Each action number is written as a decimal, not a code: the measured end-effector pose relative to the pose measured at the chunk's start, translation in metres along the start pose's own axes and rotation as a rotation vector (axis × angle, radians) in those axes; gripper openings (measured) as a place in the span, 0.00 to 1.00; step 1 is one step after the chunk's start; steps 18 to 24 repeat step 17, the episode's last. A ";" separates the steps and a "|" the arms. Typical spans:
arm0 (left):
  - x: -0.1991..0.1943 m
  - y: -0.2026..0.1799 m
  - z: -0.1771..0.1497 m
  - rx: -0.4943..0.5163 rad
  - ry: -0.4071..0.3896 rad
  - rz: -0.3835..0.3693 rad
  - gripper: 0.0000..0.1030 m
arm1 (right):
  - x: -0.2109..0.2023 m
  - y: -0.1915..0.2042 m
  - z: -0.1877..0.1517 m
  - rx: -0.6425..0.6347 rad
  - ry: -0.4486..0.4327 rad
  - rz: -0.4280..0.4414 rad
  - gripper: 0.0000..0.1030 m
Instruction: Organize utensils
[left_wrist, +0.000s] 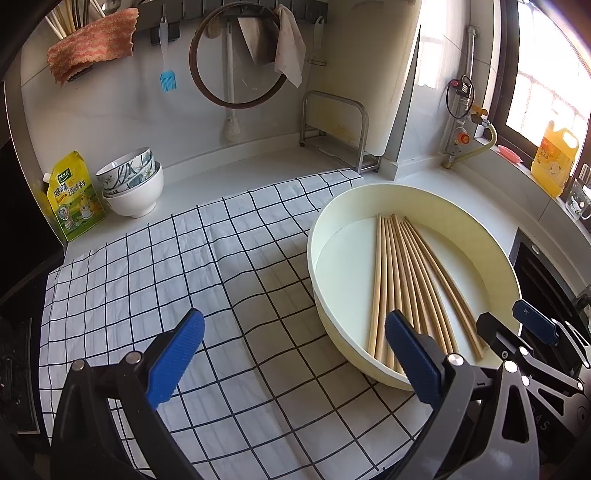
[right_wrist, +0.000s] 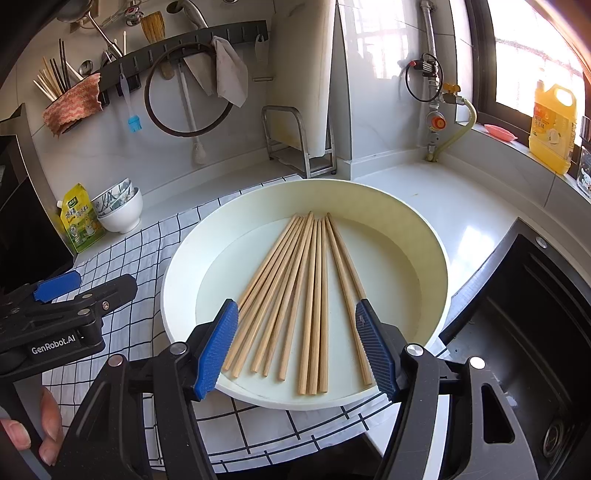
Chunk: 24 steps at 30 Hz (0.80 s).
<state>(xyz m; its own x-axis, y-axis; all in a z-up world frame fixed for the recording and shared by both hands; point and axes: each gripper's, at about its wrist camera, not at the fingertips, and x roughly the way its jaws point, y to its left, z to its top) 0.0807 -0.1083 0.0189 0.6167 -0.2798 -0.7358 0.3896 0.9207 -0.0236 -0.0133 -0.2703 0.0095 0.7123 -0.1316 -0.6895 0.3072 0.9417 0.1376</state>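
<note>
Right gripper (right_wrist: 295, 343): blue-padded jaws part-open, empty, poised over the near ends of the fanned pale wooden chopsticks (right_wrist: 299, 295) lying in the round cream plastic basin (right_wrist: 177, 280).

Left gripper (left_wrist: 295, 358): jaws wide, empty, above the black-gridded white cloth (left_wrist: 147, 277) at the basin's 9 o'clock.

Advice: gather the fan before closing.

Right view alone: black sink (right_wrist: 535, 332) at 3 o'clock.

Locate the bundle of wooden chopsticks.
The wooden chopsticks lie fanned out inside the round cream basin on the checked cloth, directly ahead of the open right gripper in its view.
</note>
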 end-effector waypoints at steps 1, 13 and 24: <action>0.000 0.000 0.000 0.000 0.000 -0.001 0.94 | 0.000 0.000 0.000 0.001 0.000 0.000 0.61; 0.000 -0.003 0.000 0.009 0.002 0.015 0.94 | 0.002 0.000 -0.001 0.001 0.002 0.004 0.61; 0.000 -0.002 0.000 0.009 0.004 0.014 0.94 | 0.002 0.000 -0.001 0.002 0.002 0.004 0.61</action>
